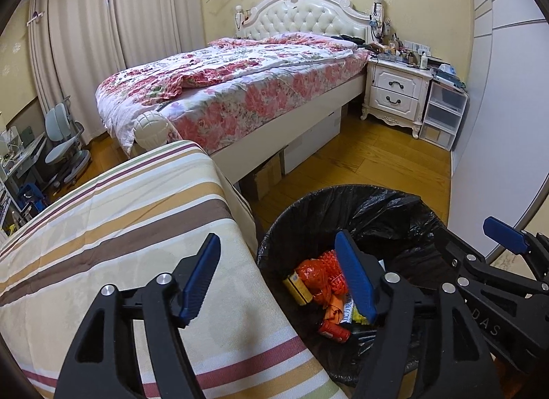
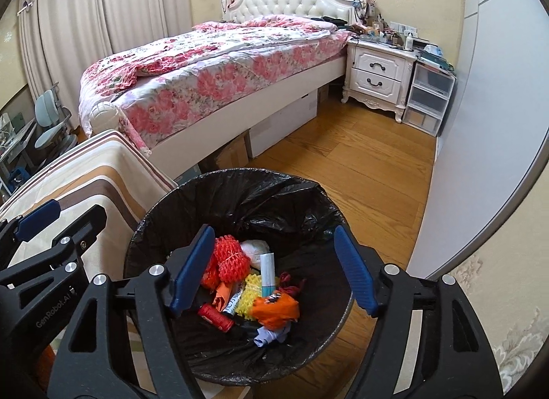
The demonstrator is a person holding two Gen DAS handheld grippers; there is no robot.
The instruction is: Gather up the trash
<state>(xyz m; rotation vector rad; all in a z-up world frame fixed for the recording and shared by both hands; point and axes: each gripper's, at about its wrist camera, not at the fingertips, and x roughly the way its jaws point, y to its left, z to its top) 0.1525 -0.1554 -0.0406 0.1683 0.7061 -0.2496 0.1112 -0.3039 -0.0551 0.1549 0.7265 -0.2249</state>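
Observation:
A round bin lined with a black bag (image 2: 274, 189) stands on the wood floor; it also shows in the left wrist view (image 1: 377, 203). Inside lie red foam netting (image 2: 230, 258), an orange wrapper (image 2: 274, 309), a red can (image 2: 214, 316), yellow netting, a white-blue tube and crumpled paper. My right gripper (image 2: 272, 270) is open and empty, directly above the bin. My left gripper (image 1: 279, 278) is open and empty, straddling the edge of the striped cloth surface (image 1: 120, 227) and the bin's left rim. The right gripper also appears at the right of the left wrist view (image 1: 507, 244).
A striped cloth-covered surface (image 2: 96, 165) stands left of the bin. Beyond is a bed with a floral quilt (image 2: 212, 69), boxes beneath it, a white nightstand (image 2: 377, 72), plastic drawers (image 2: 429, 97), a grey wardrobe door (image 2: 480, 124) on the right, and a desk chair (image 1: 65, 145) far left.

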